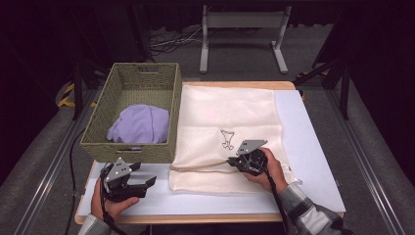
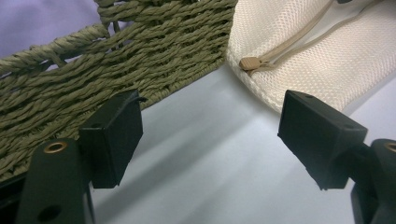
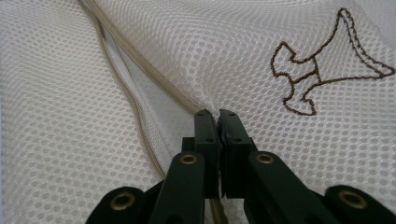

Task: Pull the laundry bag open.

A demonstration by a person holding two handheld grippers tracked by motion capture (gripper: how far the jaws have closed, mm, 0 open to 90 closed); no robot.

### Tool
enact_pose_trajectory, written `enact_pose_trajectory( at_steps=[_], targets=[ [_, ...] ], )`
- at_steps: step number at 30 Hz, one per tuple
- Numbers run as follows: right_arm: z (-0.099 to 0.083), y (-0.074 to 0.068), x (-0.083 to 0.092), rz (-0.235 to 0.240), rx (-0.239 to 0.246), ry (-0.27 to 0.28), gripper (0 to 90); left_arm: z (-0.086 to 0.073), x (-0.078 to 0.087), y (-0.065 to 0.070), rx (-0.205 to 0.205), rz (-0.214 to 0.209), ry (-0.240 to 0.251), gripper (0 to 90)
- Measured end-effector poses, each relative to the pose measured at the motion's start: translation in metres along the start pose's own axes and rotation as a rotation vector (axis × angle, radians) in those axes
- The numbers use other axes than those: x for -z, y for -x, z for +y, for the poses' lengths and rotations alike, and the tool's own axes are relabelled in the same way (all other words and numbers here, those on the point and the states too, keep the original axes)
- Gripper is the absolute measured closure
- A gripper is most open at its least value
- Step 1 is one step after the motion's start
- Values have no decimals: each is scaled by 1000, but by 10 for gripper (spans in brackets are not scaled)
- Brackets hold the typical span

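A cream mesh bag (image 1: 230,122) with a small dark embroidered figure (image 3: 322,70) lies flat on the white table (image 1: 311,161). My right gripper (image 1: 230,162) rests at the bag's near part, its jaws (image 3: 218,114) shut on a fold of mesh where the tan drawstring (image 1: 200,167) runs along the opening. A woven green basket (image 1: 129,147) stands left of the bag with a lilac cloth (image 1: 139,125) inside. My left gripper (image 1: 143,174) hovers low in front of the basket, open (image 2: 210,121), with nothing between its pads. The drawstring's stopper (image 2: 250,63) lies ahead of it.
The basket's front wall (image 2: 116,60) is close to the left gripper. Bare table lies between the basket and the front edge and along the right of the bag. A metal stand (image 1: 242,29) stands on the floor beyond the table.
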State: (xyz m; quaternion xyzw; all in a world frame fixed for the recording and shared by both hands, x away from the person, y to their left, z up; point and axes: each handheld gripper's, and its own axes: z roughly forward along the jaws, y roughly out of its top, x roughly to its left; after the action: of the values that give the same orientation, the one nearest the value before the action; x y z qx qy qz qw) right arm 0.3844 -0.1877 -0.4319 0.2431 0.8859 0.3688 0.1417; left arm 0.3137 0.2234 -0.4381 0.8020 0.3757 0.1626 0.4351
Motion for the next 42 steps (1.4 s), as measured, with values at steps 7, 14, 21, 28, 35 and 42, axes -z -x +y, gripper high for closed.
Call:
enact_pose_trajectory(
  at_steps=[7,14,21,28,35,42],
  targets=[
    [4,-2,8,-14,4,32,877,-1,0,-1,-7,2,-2,213],
    [11,-4,17,-22,23,59,877,-1,-1,-2,-9,2,-8,213],
    [19,-4,25,-31,32,90,877,-2,-1,-1,-15,1,-8,213],
    [25,-4,29,-30,37,109,877,-3,0,-1,-8,1,-15,214],
    [31,-3,32,-37,46,126,877,-3,-1,-2,-9,-1,-14,215],
    [34,-2,34,-41,52,141,877,-3,-1,-2,-15,-7,-20,220]
  ],
)
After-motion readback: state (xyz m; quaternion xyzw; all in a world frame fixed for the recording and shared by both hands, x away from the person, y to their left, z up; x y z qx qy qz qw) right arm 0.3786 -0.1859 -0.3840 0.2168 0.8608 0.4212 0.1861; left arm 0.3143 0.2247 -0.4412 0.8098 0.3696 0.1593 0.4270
